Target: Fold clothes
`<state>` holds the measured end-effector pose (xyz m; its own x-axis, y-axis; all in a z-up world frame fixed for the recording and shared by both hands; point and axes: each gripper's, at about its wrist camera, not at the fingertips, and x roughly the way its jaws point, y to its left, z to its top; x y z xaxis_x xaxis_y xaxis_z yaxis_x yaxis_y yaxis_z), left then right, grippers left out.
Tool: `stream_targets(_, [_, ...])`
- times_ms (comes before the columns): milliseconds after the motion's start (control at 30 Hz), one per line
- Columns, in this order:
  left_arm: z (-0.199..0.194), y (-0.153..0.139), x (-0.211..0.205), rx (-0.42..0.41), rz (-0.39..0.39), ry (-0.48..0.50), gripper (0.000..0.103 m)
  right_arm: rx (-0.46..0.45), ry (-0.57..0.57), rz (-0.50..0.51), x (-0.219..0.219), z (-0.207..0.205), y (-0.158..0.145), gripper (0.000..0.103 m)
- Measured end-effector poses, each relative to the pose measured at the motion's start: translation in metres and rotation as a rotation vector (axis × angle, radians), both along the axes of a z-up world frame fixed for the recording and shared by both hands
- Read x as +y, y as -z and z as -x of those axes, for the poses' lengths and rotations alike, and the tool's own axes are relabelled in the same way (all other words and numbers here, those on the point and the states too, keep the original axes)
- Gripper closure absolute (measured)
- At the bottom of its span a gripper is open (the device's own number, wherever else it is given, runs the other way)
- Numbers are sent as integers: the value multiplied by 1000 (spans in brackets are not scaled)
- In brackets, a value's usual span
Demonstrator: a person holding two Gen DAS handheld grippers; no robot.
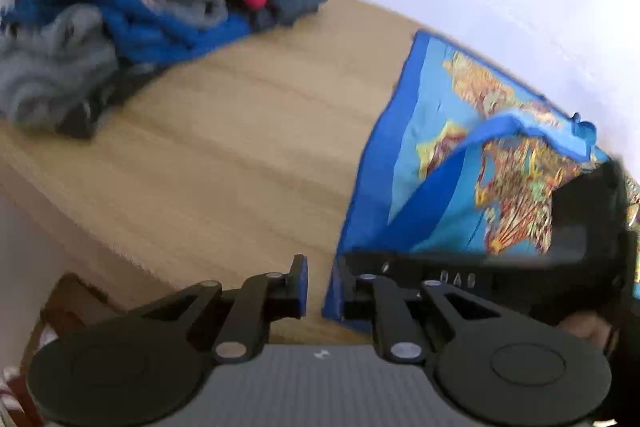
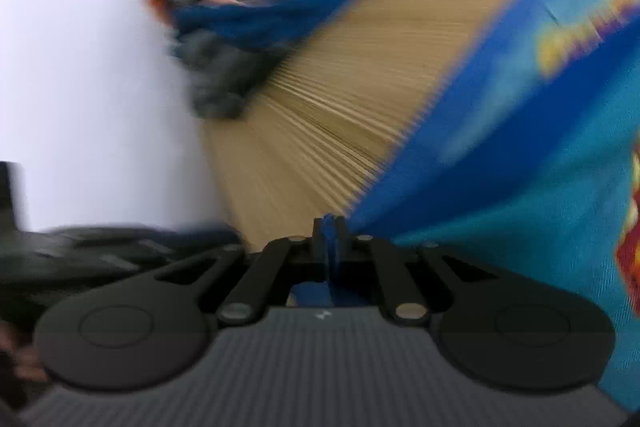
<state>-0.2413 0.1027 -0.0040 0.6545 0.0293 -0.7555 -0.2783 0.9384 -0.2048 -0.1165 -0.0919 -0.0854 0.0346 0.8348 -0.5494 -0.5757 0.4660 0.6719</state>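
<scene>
The right claw (image 2: 329, 227) pinches the blue cloth's (image 2: 500, 131) edge (left claw (image 1: 320, 279) spread, empty) beside bare tabletop (image 1: 224, 155).

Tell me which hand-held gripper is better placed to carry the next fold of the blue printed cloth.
Right. The right hand-held gripper is already shut on the blue printed cloth's edge. The left hand-held gripper shows a gap between its jaws with nothing in it, beside the cloth's corner.

Black left gripper (image 1: 320, 287) and right gripper (image 2: 330, 239): silver pivot screws, blue-padded jaws.
</scene>
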Motion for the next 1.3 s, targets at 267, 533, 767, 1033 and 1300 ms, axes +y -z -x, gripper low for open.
stream_targets(267, [-26,-36,-19,-137,-12,108,79,103,68,-48,-44,2,-38,47])
stream_targets(533, [-82,31,-63,28,21,239,80,-197,391,145,-151,-65,-98,29])
stream_targets(767, [-102,56,-77,115,-56,228,79,129,932,-50,-254,-211,-59,27])
stream_targets(1033, [-106,54,-83,140,-96,230,78,165,1072,-141,-266,-274,-10,29])
stream_targets(1300, [-108,51,-72,138,-35,253,76,-75,1020,-39,-242,-305,-22,99])
